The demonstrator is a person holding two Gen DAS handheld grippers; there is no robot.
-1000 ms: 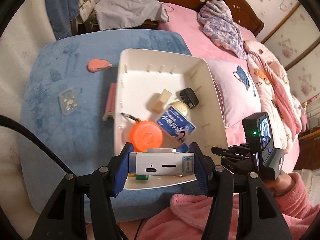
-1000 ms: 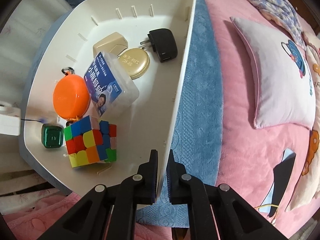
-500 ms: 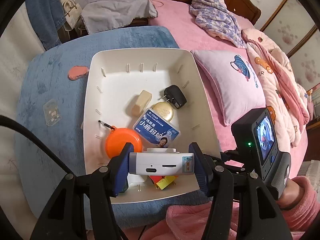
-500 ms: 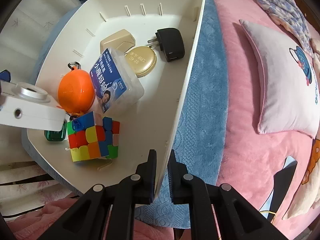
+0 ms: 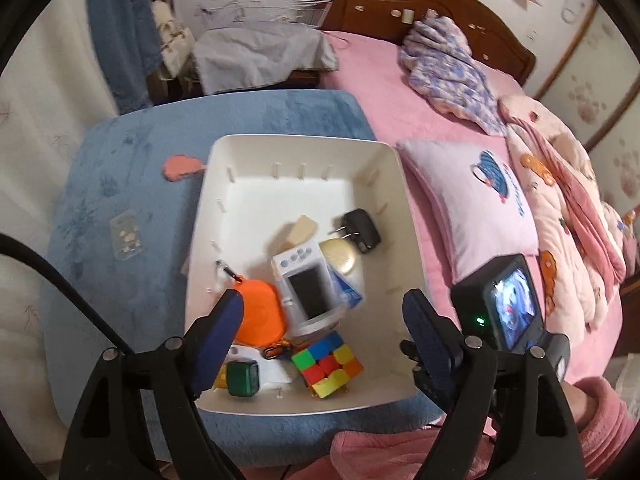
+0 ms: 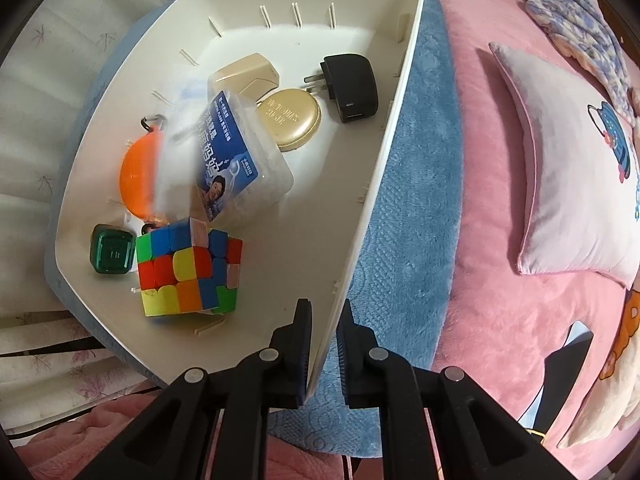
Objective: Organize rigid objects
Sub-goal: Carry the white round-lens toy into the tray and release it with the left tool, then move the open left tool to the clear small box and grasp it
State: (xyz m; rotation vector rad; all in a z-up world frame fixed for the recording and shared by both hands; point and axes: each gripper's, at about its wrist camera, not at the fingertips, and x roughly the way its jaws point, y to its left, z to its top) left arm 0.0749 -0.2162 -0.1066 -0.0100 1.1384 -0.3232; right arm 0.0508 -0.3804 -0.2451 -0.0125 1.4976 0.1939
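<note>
A white bin (image 5: 396,184) sits on a blue mat (image 5: 120,160). My left gripper (image 5: 320,316) hovers over its near end, jaws opening with nothing between them. Below it a white handheld device (image 5: 308,288) lies screen up on the orange round case (image 5: 260,312) and the blue-label box (image 6: 236,160); it shows as a white blur (image 6: 176,168) in the right wrist view. My right gripper (image 6: 324,320) is shut on the bin's right wall (image 6: 400,92). Also inside are a colour cube (image 6: 188,272), a green cube (image 6: 112,256), a gold compact (image 6: 290,118), a black charger (image 6: 352,80) and a beige block (image 6: 248,72).
On the mat left of the bin lie a pink piece (image 5: 182,166) and a clear plastic case (image 5: 126,234). A pink pillow (image 5: 472,200) and bedding fill the bed to the right. A pink sleeve (image 5: 400,452) is at the near edge.
My left gripper has opened and let go of the white device, which dropped into the bin onto the orange case and box. My right gripper kept its hold on the bin's wall.
</note>
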